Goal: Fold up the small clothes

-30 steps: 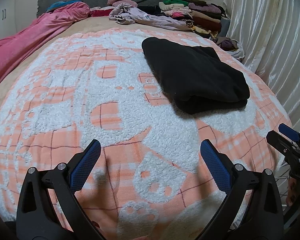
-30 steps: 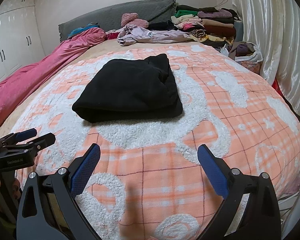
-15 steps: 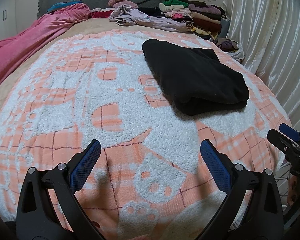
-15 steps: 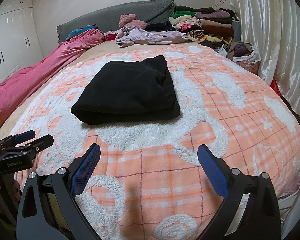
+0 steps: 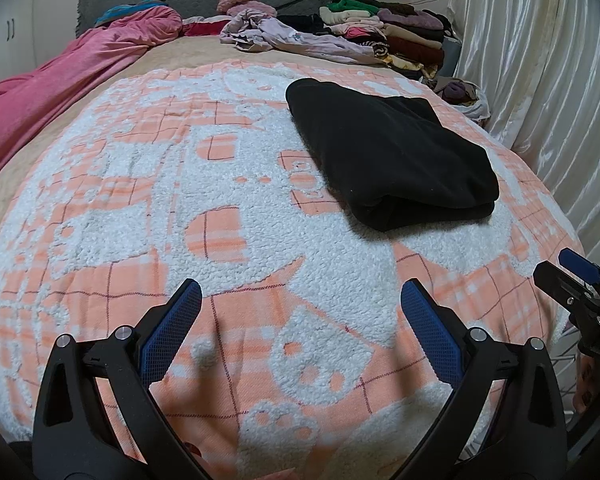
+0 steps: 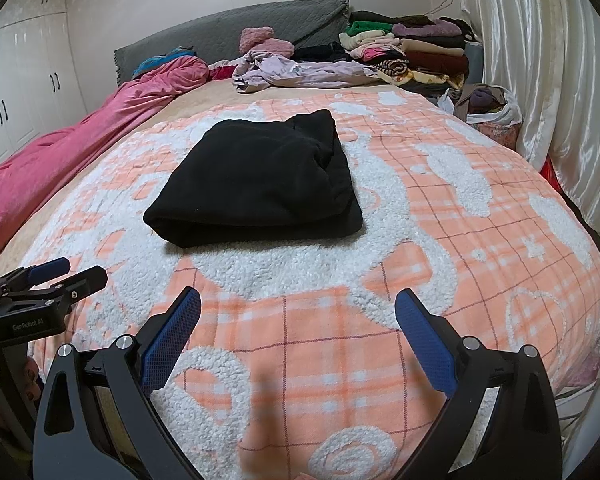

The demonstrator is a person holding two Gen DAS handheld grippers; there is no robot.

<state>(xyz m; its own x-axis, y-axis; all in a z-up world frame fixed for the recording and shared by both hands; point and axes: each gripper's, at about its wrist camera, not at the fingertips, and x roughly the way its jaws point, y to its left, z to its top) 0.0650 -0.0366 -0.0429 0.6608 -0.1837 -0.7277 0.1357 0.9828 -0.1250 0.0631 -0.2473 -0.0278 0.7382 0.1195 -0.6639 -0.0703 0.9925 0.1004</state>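
Fingers of both the left gripper and right gripper are spread, empty; the folded black garment seems soft, thick, light; best gripped at its near folded edge.

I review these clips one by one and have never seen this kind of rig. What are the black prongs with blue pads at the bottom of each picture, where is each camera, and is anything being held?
There is no robot here: a person holds a two-finger gripper in each hand, and a fisheye camera on each looks forward along its fingers. One picture comes from the left gripper, the other from the right gripper; each also shows up at the edge of the other's view. The blue pads are the gripping faces. Both grippers are open and hold nothing. On the orange and white blanket lies a folded black garment. Further back are a crumpled lilac garment, a stack of folded clothes and a pink quilt.
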